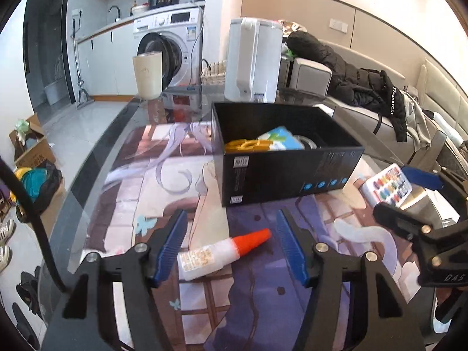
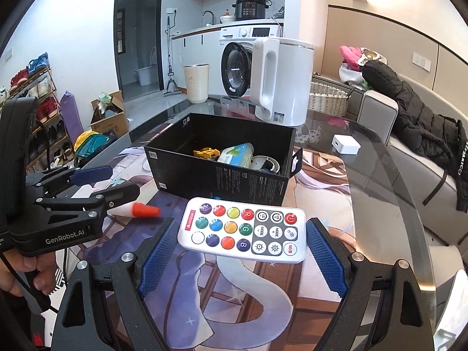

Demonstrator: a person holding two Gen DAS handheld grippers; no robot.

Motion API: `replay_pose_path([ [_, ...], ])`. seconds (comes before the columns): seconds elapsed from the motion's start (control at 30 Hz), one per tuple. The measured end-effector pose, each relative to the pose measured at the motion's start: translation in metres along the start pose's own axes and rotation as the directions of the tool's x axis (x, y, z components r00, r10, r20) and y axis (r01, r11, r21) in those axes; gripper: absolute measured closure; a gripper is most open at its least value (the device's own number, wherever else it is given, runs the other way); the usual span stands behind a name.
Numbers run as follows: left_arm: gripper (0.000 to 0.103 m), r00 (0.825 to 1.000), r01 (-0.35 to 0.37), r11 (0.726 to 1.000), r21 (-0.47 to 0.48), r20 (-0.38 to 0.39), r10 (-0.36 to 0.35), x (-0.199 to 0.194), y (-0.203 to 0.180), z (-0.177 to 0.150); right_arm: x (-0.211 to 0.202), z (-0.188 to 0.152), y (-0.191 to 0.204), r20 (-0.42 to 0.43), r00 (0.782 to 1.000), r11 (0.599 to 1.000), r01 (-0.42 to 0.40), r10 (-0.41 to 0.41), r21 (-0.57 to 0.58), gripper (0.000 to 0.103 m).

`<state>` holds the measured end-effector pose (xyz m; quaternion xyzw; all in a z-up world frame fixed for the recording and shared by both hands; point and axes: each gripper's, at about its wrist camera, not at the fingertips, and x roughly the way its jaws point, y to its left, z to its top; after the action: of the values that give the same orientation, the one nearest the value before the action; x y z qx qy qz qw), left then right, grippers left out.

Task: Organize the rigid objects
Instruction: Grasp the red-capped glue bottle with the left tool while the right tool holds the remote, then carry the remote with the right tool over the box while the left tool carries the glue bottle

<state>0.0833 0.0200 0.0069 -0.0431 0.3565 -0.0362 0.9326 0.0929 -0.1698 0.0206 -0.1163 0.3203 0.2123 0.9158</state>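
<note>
In the left wrist view the remote (image 1: 387, 185) is partly hidden behind the right gripper (image 1: 400, 194). The black box (image 2: 222, 175) wall hides the lower parts of the things inside it, and the print on the glue bottle (image 1: 218, 253) label is too small to read

The box (image 2: 222, 175) was black with pale print and small blue round marks on one side, and inside it lay a yellow piece (image 2: 206, 152) and a pack (image 2: 237, 153) in blue, white and green. The remote (image 2: 244, 229) was white with red, yellow, green, blue, orange and purple buttons beside a grey panel. The glue bottle (image 1: 222, 251) was whitish with an orange-red cap, on a mat (image 2: 222, 298) printed in purple, pink and brown.
</note>
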Motion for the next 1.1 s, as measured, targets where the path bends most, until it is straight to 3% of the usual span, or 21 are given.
replay_pose_path([
  [0.17, 0.037, 1.0, 0.002, 1.0, 0.03, -0.026, -0.002, -0.002, -0.001, -0.014, -0.003, -0.002, 0.0, -0.003, 1.0, 1.0, 0.002, -0.002, -0.002, 0.015],
  [0.23, 0.027, 0.999, 0.005, 0.998, 0.057, -0.039, -0.003, -0.002, -0.004, -0.019, -0.003, -0.003, 0.0, -0.003, 1.0, 1.0, 0.0, 0.0, 0.0, 0.015],
  [0.3, 0.024, 0.999, -0.01, 0.997, 0.079, -0.052, 0.014, 0.001, -0.005, -0.021, -0.002, -0.003, 0.0, -0.004, 1.0, 1.0, -0.001, 0.001, 0.001, 0.015],
  [0.43, 0.019, 0.994, -0.069, 0.998, 0.0, -0.08, 0.069, 0.007, 0.0, -0.021, 0.002, -0.004, 0.0, -0.007, 1.0, 1.0, -0.009, 0.009, 0.006, 0.015],
  [0.53, 0.001, 0.994, -0.078, 0.993, -0.084, -0.087, 0.07, 0.009, 0.006, -0.022, 0.004, -0.005, -0.001, -0.008, 1.0, 1.0, -0.012, 0.012, 0.007, 0.015],
  [0.77, 0.0, 0.976, -0.154, 0.98, -0.124, -0.172, 0.132, 0.035, 0.0, -0.022, 0.008, -0.007, -0.01, -0.009, 1.0, 1.0, -0.01, 0.01, 0.026, 0.015],
  [1.0, 0.0, 0.962, -0.233, 0.959, -0.163, -0.181, 0.203, 0.046, -0.006, -0.015, 0.013, -0.01, -0.018, -0.018, 1.0, 0.999, -0.01, 0.011, 0.045, 0.015],
  [1.07, 0.004, 0.964, -0.233, 0.96, -0.155, -0.169, 0.207, 0.046, -0.008, -0.016, 0.015, -0.011, -0.02, -0.02, 1.0, 0.999, -0.011, 0.012, 0.049, 0.015],
  [1.1, 0.013, 0.966, -0.228, 0.963, -0.144, -0.157, 0.205, 0.045, -0.009, -0.016, 0.015, -0.011, -0.021, -0.021, 1.0, 0.999, -0.012, 0.013, 0.049, 0.015],
])
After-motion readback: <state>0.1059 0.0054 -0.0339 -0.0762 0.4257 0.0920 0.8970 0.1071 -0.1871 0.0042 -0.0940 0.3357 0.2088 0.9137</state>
